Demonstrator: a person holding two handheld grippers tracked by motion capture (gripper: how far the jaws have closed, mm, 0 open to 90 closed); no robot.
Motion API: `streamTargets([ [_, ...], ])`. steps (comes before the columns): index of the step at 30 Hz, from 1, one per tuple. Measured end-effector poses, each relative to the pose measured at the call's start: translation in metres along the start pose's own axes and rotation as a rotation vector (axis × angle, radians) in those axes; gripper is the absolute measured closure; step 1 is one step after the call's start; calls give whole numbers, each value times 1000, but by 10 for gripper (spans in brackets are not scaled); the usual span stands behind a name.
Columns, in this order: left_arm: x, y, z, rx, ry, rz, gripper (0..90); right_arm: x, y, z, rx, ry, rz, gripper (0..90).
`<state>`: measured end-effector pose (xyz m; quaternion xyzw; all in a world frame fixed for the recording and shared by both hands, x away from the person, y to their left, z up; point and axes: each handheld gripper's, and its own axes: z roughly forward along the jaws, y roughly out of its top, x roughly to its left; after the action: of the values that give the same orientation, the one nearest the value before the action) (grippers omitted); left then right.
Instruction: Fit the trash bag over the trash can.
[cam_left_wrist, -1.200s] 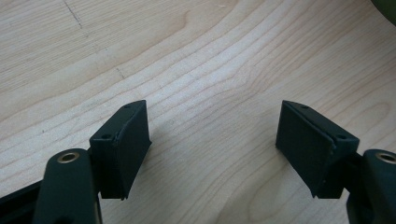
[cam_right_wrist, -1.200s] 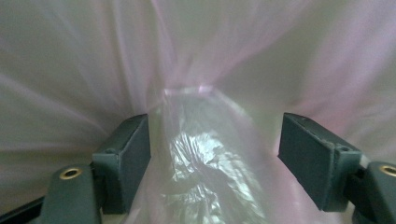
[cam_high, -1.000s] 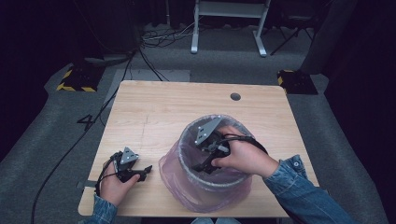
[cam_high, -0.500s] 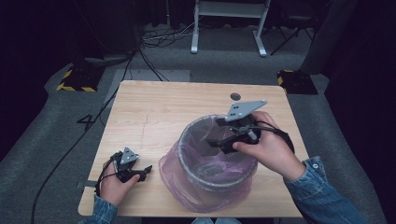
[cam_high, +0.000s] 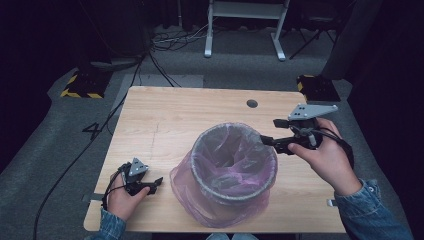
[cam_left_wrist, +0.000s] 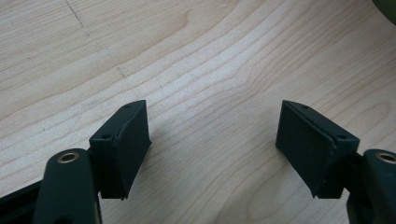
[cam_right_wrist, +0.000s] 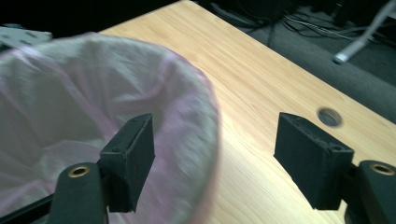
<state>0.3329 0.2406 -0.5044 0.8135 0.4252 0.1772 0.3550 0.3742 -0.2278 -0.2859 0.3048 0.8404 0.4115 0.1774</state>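
A grey bin lined with a thin pink bag stands on the near middle of the wooden table. My right gripper hovers just past the bin's right rim with its jaws pointing left at it, open and empty. In the right gripper view the blurred bag rim lies behind the left jaw, and the right gripper holds nothing. My left gripper rests on the table to the left of the bin. It is open over bare wood, with the left gripper empty.
A round cable hole sits in the table near its far right edge, also seen as a hole in the right gripper view. Cables and a white stand lie on the grey floor beyond the table.
My right gripper has come up out of the bin's mouth and moved right, past the rim. The left hand and the bin have stayed put.
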Motion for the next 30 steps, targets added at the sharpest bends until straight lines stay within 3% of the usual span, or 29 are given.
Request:
streamTargets([
  [6, 0, 0, 0, 0, 0, -1, 256, -16, -27, -8, 29, -51, 48, 280],
  [17, 0, 0, 0, 2, -3, -2, 249, -44, -87, -11, 65, -96, 160, 264],
  [23, 0, 1, 1, 0, -2, -3, 244, -54, -129, -4, 92, -120, 217, 245],
  [30, 0, 1, 1, 0, -5, -2, 240, -59, -161, -4, 92, -131, 258, 231],
])
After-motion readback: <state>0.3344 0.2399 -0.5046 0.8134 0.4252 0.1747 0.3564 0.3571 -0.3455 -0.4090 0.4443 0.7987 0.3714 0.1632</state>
